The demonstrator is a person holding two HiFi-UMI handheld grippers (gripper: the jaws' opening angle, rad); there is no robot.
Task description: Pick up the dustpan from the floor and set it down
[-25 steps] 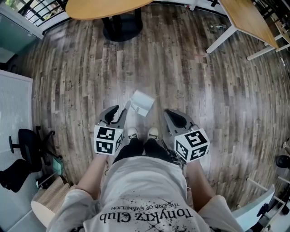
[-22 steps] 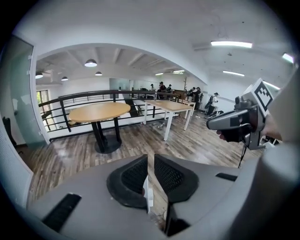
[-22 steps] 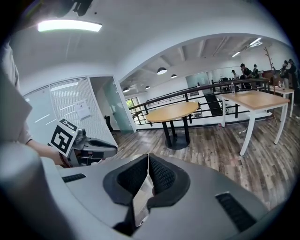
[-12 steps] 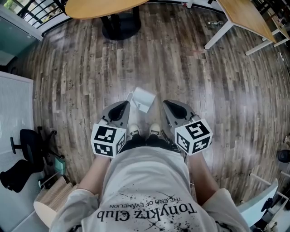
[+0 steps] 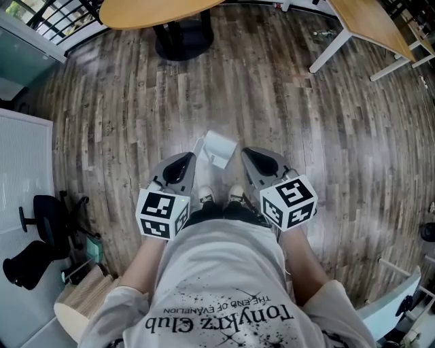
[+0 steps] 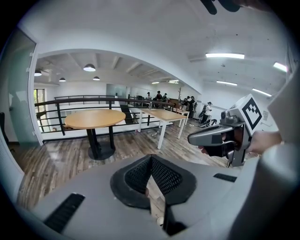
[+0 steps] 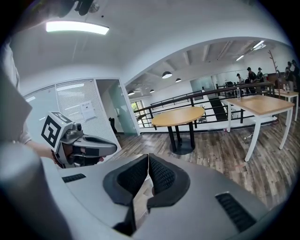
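Observation:
The white dustpan [image 5: 219,147] lies on the wooden floor just ahead of the person's shoes [image 5: 200,197], its short handle [image 5: 198,145] pointing left. My left gripper [image 5: 191,158] hovers beside that handle and above it, shut with nothing in it. In the left gripper view its black pads [image 6: 151,159] meet, with only floor behind them. My right gripper [image 5: 245,152] hangs to the right of the pan, also shut and empty, its pads [image 7: 148,158] pressed together. Neither gripper view shows the dustpan.
A round wooden table [image 5: 156,10] on a black foot [image 5: 180,42] stands ahead. A rectangular white-legged table [image 5: 370,27] is at the far right. A black office chair [image 5: 41,228] and a white partition [image 5: 24,170] are on the left. People stand far off [image 6: 190,101].
The left gripper's jaws have closed, and it has lifted away from the dustpan's handle. Both grippers have come up a little. The dustpan stays on the floor.

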